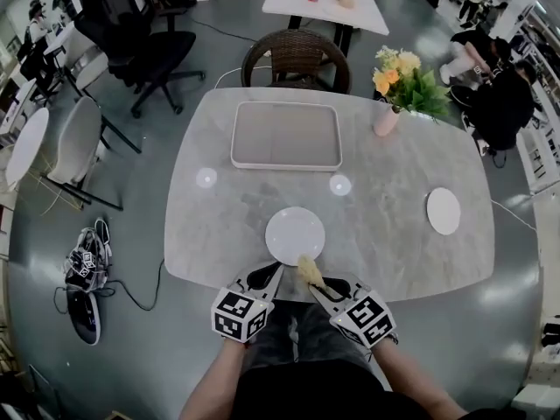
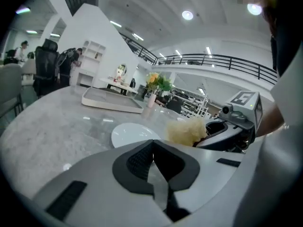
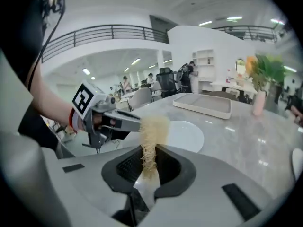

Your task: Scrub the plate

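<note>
Straw-yellow scrubber clamped in right tool, at white plate rim — left tool closed, empty.

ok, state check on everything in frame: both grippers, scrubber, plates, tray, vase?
left gripper: shut, nothing between the jaws.
right gripper: shut on the scrubber.
scrubber: clamped, at the centre plate's near rim; contact cannot be told.
centre plate: lying flat, bare.
side plate: lying flat, bare, untouched.
tray: empty.
vase: upright, holding flowers.
</note>
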The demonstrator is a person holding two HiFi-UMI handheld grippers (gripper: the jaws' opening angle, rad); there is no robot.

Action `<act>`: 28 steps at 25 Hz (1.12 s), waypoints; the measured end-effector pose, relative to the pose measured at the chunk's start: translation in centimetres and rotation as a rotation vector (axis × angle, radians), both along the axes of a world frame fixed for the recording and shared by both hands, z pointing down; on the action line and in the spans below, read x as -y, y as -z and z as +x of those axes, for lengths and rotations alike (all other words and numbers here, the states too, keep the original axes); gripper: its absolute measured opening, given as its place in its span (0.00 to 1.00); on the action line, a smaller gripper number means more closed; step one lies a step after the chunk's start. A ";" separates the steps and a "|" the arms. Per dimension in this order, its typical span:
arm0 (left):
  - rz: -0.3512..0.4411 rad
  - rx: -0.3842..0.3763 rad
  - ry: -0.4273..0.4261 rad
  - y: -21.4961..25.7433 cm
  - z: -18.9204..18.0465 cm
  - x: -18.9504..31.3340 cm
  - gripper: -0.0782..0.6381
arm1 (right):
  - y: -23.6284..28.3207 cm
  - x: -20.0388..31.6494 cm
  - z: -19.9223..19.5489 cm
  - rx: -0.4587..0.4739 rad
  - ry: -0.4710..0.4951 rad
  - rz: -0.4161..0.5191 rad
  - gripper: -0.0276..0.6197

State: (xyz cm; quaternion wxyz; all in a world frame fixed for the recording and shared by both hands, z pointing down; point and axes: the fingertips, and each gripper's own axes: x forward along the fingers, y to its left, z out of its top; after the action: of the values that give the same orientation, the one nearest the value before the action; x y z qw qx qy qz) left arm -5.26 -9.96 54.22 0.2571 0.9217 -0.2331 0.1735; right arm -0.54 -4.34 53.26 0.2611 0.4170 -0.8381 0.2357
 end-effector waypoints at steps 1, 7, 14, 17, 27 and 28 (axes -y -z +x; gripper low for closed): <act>0.021 -0.008 0.019 0.5 -0.3 0.1 0.13 | 0.2 -0.1 0.0 0.029 -0.022 -0.004 0.14; 0.101 -0.032 0.123 2.8 -1.1 -0.5 0.13 | 0.5 -2.5 0.9 0.031 -0.010 0.001 0.14; 0.106 -0.029 0.177 3.4 0.5 -4.1 0.13 | 1.9 -6.1 1.9 0.081 0.015 0.019 0.14; 0.092 -0.029 0.168 3.4 1.4 -6.6 0.13 | 2.5 -8.3 2.2 0.103 0.029 0.025 0.14; 0.118 -0.009 0.176 4.7 2.4 -12.3 0.13 | 4.3 -13.8 2.8 0.181 0.050 0.074 0.14; 0.117 -0.004 0.174 4.6 2.3 -13.0 0.13 | 4.2 -14.3 2.7 0.184 0.050 0.074 0.14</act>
State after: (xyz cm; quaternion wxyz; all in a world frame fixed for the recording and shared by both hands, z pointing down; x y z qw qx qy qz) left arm -2.92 2.99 49.63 0.2172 0.9117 -0.3215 0.1349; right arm 2.21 9.91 49.05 0.1731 0.3819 -0.8769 0.2352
